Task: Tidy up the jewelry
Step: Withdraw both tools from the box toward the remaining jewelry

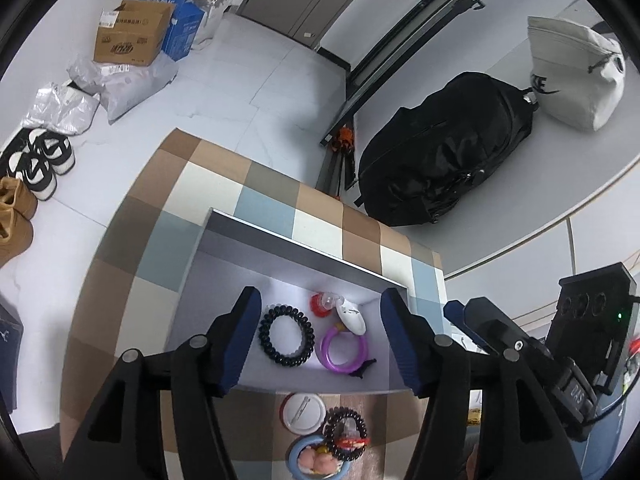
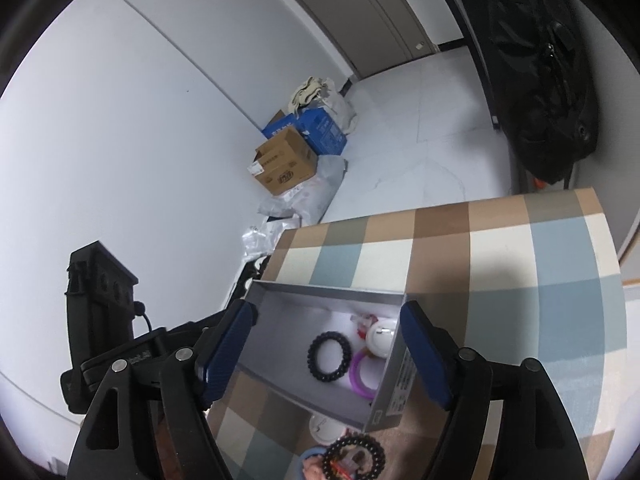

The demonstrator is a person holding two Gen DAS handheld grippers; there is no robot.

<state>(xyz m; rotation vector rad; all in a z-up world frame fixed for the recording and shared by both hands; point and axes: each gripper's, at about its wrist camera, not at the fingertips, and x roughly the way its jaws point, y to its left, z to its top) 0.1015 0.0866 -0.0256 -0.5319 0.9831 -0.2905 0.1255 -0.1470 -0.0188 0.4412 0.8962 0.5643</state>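
A grey box [image 1: 224,264] is seen on a checked cloth [image 1: 168,184], and inside it a black coil bracelet [image 1: 282,337], a purple ring [image 1: 345,350], a white badge [image 1: 351,317] and a small red piece [image 1: 320,303] are already laid. Both tongs are held released, with nothing gripped: the left gripper [image 1: 320,340] is spread over the box, and the right gripper [image 2: 328,356] is spread across its near corner. The remaining pile is found outside the box, just below its near wall and close under both tongs: a second white badge [image 1: 302,412], a second black coil bracelet [image 1: 345,432] and a blue ring [image 1: 298,456] with a pink piece. From the left gripper the pile lies straight back toward the wrist, so that hand is judged nearer. No long axis is offered by these round pieces.
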